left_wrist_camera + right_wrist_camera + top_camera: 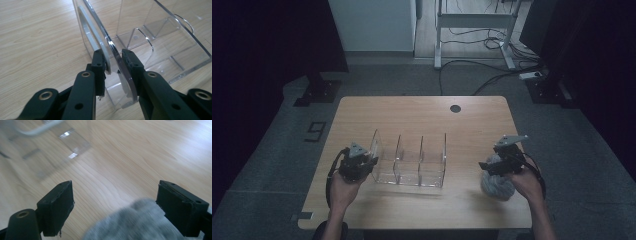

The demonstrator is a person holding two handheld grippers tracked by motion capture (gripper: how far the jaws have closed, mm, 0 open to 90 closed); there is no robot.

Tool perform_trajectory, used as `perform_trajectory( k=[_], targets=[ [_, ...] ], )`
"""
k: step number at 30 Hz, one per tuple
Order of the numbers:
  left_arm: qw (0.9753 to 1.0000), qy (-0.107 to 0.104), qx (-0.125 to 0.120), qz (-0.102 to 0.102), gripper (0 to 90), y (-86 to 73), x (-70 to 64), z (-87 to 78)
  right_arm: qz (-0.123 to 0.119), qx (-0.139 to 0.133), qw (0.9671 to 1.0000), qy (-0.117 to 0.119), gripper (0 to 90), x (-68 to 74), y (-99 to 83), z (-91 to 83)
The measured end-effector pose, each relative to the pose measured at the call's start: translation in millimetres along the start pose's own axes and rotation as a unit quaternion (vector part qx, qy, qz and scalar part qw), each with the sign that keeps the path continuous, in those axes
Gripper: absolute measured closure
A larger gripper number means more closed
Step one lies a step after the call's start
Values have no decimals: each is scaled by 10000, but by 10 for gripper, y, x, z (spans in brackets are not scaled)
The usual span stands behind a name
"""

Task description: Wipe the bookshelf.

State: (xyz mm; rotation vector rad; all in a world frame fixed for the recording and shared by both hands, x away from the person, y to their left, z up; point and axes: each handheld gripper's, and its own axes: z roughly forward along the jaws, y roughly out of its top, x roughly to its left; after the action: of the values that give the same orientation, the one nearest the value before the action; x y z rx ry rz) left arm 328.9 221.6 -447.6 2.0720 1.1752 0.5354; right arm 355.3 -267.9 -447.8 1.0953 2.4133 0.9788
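Right claw (pixel 115 207) gapes over the grey rolled sock bundle (pixel 135 222) (directly below); left claw (pixel 113 63) pinches the clear acrylic three-bay organizer (pixel 409 160) end wall.

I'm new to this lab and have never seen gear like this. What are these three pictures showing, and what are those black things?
A person sits at a wooden table and holds a hand tool with two black fingers in each hand. The high view looks down on the table from above. The other two pictures come from cameras riding on the tools, looking along their fingers.

On the table stands a clear plastic organizer with three compartments, and near the right edge lies a grey balled-up sock.

The left gripper is clamped on the organizer's end wall, fingers on either side of it. The right gripper is open, its fingers spread just above the sock, not yet gripping it.
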Motion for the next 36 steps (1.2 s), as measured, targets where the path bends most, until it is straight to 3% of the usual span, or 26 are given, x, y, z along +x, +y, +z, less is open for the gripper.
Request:
perform_trajectory(
  k=[6,9,12,13,21,24,25,30,32,33,36],
  targets=[
    [10000,24,-35,-38,767,8,79,16,450,110,9988,-132,149,-174,-236,-7],
    [10000,59,-51,-41,777,7,97,20,502,159,9985,-155,145,-204,-297,12],
    [9999,58,-65,-52,791,5,117,22,588,254,9979,-11,143,-245,-384,71],
    [9999,49,-75,-60,793,3,131,22,594,472,9971,14,138,-269,-432,133],
    [9999,31,-132,-106,820,-12,185,19,614,1046,9926,-79,163,-332,-571,349],
    [9998,44,-139,-93,829,-12,195,21,627,1182,9909,-151,229,-323,-601,417],
    [9999,49,-130,-75,831,-10,201,21,544,1284,9898,-286,287,-297,-612,454],
    [9999,32,-148,-18,831,-12,212,26,557,1308,9887,-465,384,-273,-625,478],
    [9998,-5,-171,-34,830,-14,224,29,599,1281,9885,-539,433,-268,-635,471],
    [9998,-16,-181,-11,831,-16,237,31,750,1283,9871,-590,513,-273,-640,454],
    [9998,-34,-209,-2,833,-21,248,34,855,1289,9861,-606,570,-292,-640,441]
  ],
)
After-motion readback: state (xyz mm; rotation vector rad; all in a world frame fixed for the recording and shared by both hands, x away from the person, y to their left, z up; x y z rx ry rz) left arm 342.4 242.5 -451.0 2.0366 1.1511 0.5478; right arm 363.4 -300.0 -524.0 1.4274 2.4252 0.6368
